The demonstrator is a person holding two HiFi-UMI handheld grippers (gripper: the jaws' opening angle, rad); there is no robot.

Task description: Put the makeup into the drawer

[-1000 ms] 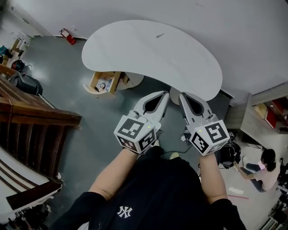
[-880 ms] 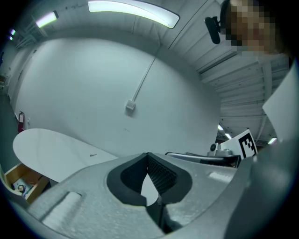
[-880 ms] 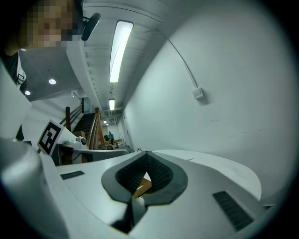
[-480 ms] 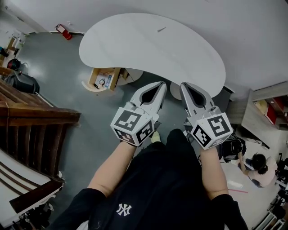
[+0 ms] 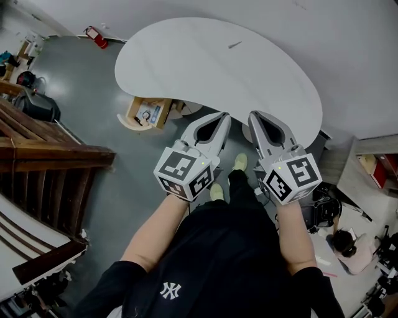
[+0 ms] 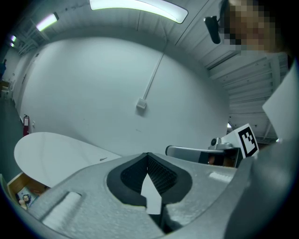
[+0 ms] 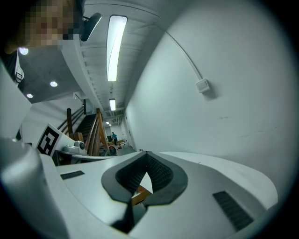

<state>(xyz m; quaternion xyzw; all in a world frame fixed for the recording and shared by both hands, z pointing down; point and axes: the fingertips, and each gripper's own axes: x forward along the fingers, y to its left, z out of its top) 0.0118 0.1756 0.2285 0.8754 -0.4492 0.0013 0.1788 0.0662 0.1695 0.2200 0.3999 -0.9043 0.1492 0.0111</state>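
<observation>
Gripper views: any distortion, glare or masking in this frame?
Left gripper view: strong fisheye, dark vignette corners, ceiling light blown out, mosaic patch top right. Right gripper view: same fisheye, light strip glaring, mosaic top left. Head view: evenly lit, sharp, no glare.

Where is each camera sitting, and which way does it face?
Head view: on the person's head, looking steeply down at table, floor, forearms, left gripper, right gripper.
Left gripper view: on the left gripper, along its shut jaws toward the wall.
Right gripper view: likewise on the right gripper, jaws shut.
Shared: both gripper views show the wall and the other gripper.
</observation>
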